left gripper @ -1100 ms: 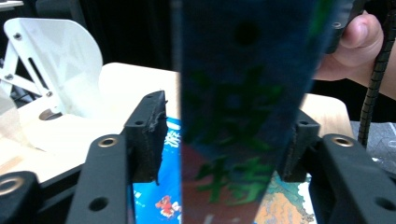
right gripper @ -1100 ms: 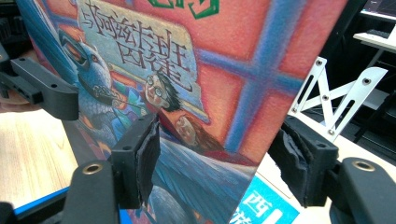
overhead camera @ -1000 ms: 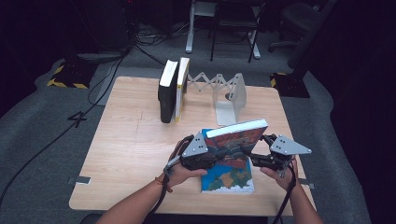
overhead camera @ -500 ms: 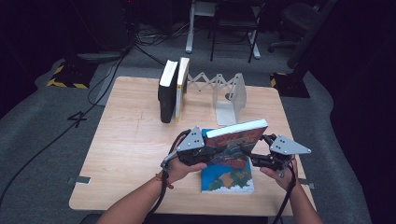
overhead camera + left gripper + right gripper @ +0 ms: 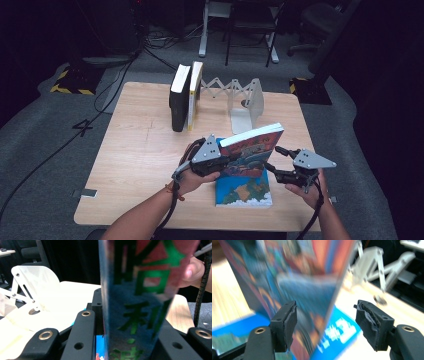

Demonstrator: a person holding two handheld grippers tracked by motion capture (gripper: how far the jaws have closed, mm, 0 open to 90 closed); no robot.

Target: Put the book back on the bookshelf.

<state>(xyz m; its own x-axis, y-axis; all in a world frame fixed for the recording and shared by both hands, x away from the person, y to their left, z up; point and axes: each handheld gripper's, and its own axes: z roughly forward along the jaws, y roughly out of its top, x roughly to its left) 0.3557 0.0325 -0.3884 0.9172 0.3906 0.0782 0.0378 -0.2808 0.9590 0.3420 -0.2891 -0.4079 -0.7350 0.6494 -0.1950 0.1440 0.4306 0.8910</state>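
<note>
left tongs (image 5: 227,161): just closed, clamped on raised book (image 5: 252,147) | right tongs (image 5: 272,167): apart

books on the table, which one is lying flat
The blue book at the near edge, flat on the wood. The colourful book is raised between grippers; the two books by the bookend stand upright.

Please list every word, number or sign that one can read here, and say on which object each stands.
"4": dark mark on the grey floor, left of the table.
Large green characters on the lifted book: cropped and blurred, not readable.
White lettering on the flat blue book: too blurred.
Standing books: nothing legible.
</note>
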